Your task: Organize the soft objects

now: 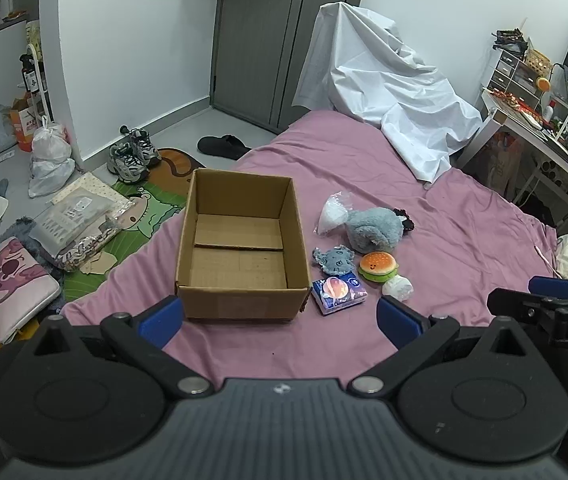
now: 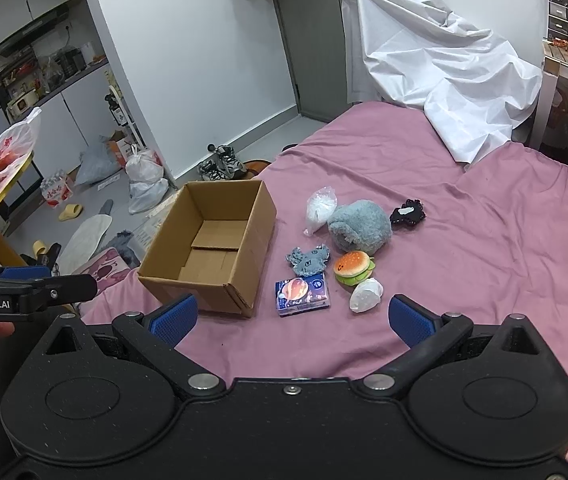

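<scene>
The soft things are lying in a loose cluster on the pink bed [image 2: 463, 240], just right of centre in both views, beside an open cardboard box [image 2: 212, 248] that is sitting empty to their left. Nearest the lower edge of the cluster are a blue tissue pack [image 2: 303, 294] and a white wad [image 2: 365, 295]; just above them a burger toy [image 2: 352, 267] and a small grey knitted piece [image 2: 308, 260]; further up a grey plush [image 2: 359, 225], a clear bag of white stuff [image 2: 319, 208] and a black hair tie [image 2: 407, 211].

The tissue pack is lying with its long side running roughly left to right across the right wrist view, straight ahead of the right tool [image 2: 291, 318] and almost centred between its blue pads. That tool is standing wide apart and holding nothing. The left tool [image 1: 280, 318] is also spread wide and empty; in its view the box is sitting dead ahead, while the cluster is falling toward the right pad.

So the right tool seems the nearer one for the first pick, likely the tissue pack or the white wad, with a short carry leftward into the box. Both tools are hovering above the bed, clear of everything. A white sheet [image 2: 443, 60] is draped over something at the upper right.
</scene>
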A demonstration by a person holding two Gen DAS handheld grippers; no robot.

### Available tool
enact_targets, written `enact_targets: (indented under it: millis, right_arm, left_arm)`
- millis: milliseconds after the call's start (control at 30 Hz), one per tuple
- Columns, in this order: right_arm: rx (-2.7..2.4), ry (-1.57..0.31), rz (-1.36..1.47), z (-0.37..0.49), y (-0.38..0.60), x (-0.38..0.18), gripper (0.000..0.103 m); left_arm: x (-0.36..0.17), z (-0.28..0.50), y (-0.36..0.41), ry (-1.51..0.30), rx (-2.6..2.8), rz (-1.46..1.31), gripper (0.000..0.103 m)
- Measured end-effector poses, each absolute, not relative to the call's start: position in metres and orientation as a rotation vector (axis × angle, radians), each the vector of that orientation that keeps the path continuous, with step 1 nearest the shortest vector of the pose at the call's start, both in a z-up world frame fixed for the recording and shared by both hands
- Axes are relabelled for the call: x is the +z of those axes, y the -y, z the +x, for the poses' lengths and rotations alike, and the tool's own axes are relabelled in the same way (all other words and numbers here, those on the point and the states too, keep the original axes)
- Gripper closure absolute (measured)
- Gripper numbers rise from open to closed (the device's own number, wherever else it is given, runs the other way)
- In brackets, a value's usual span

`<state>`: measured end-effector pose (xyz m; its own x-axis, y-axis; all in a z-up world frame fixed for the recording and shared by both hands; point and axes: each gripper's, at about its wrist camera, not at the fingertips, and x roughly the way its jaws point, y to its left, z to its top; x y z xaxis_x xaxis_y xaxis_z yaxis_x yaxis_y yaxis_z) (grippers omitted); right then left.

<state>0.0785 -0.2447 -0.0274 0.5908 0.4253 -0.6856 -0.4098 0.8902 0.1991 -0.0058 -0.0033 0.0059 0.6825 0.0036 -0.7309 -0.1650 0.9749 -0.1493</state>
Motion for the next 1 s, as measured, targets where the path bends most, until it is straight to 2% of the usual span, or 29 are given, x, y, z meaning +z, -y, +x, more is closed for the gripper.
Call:
enact_targets:
  millis: [1000]
  right_arm:
    - [0.477,-0.816,0.035,0.083,0.252,-0.035,0.0]
  left_arm:
    - [0.001,0.001,0.01,-0.826,0.106,-0.198,0.001]
